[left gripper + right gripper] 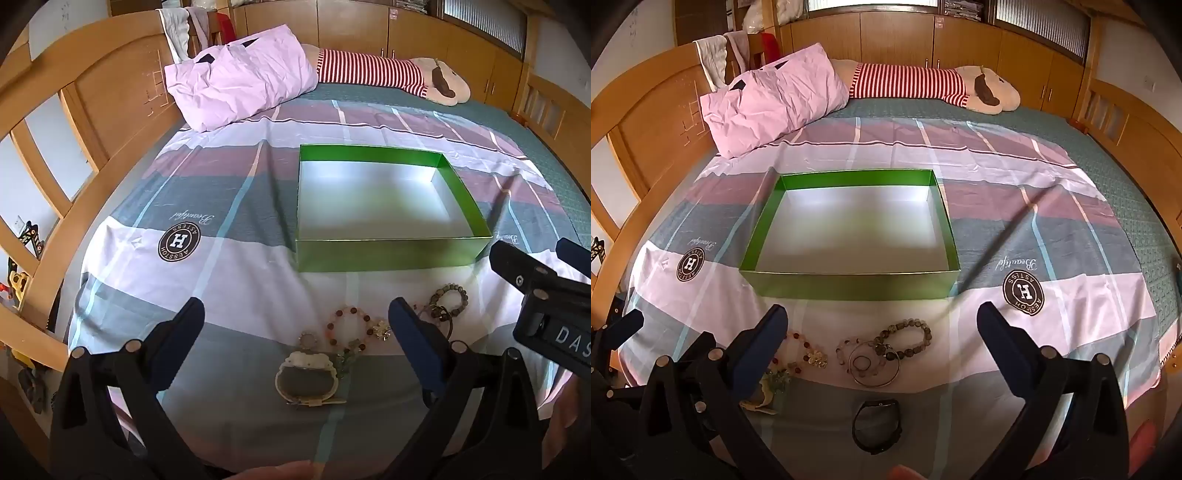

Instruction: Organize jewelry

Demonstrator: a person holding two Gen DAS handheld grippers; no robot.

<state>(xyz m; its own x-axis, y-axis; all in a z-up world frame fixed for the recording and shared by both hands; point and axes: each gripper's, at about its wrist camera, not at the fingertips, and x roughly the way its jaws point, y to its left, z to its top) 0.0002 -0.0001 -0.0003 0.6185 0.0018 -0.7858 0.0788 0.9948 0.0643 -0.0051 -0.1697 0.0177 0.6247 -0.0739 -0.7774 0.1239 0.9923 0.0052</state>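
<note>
**Both claws wide, jewelry just ahead, box beyond**

I hold my left gripper [295, 328] and my right gripper [882, 328] tilted down over the bedsheet [229, 273], both spread fully and gripping nothing. The jewelry lies in a loose row on the sheet, between my claws and the near wall of the green box [388, 254], which sits open and empty further up the bed.

Seen from my left wrist, the cream bangle [306, 380] sits lowest and nearest, almost centred between my fingers, its long axis running across my view. Just past it lies the red-and-pink bead bracelet [349, 328], touching a small gold charm at its right.

Seen from my right wrist, the grey bead bracelet [905, 338] and the thin metal hoop [873, 363] overlap just ahead of the gap between my fingers, and a black band [877, 424] lies closest, low in view.

So I judge the split plain: the left claw is nearer the cream bangle, the right nearer the grey beads and hoop. Every piece then has to travel forward, over the box's near wall.
</note>
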